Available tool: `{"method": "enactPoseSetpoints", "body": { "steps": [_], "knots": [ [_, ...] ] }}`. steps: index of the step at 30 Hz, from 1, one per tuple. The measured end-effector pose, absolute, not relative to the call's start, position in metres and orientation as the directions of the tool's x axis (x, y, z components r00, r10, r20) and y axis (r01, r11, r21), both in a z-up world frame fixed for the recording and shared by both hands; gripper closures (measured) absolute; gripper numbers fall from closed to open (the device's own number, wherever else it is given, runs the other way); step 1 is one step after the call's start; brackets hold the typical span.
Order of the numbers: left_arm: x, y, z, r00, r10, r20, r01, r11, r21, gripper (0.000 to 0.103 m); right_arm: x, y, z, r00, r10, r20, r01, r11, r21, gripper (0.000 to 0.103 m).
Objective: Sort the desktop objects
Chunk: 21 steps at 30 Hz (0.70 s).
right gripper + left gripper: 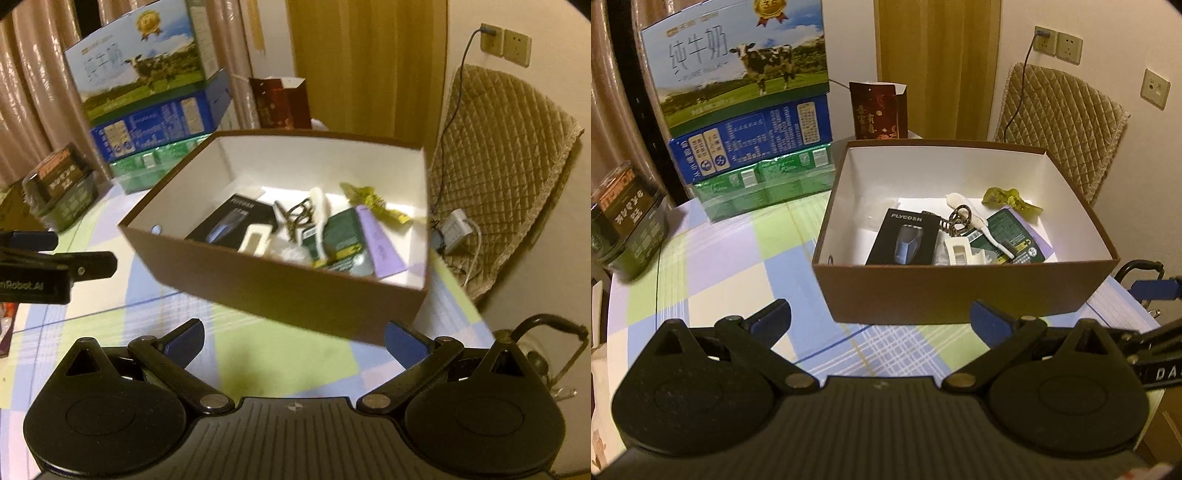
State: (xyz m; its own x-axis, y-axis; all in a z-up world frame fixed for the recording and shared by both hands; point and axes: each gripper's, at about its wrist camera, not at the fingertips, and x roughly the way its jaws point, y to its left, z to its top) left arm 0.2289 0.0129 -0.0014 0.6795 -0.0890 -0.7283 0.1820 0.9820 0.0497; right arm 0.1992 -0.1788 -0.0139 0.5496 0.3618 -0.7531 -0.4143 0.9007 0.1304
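Left wrist view: the left hand-held gripper [881, 317] is held over the desk [713, 266] with its jaws spread wide and nothing between them. Just ahead, the brown box [960, 291] stands open. Inside are seen a black shaver carton [905, 236], a bunch of keys [958, 221], a white toothbrush [982, 225], a green wrapper [1008, 197], a green leaflet [1015, 236] and a small white plastic part [958, 251]. No loose small object is seen on the checked cloth in front of the box. Milk cartons [738, 74] are stacked at the rear left; a dark tin [631, 221] sits at the left edge.

Right wrist view (blurred): the right hand-held gripper [293, 341] is likewise wide open and empty, near the box front wall. The same contents are visible, plus a purple strip [380, 240].

Judgement: sorting appears largely complete; anything left lies outside both views.
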Motion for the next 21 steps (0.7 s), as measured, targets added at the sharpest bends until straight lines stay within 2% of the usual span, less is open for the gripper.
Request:
{"method": "enactPoseSetpoints", "body": {
  "steps": [21],
  "knots": [
    [0.175,0.024,0.0,0.636,-0.073,-0.768,0.15,0.988,0.03,0.001,0.151,-0.16,-0.012,0.524,0.39,-0.757,-0.506,0.857,0.091,0.002]
  ]
}}
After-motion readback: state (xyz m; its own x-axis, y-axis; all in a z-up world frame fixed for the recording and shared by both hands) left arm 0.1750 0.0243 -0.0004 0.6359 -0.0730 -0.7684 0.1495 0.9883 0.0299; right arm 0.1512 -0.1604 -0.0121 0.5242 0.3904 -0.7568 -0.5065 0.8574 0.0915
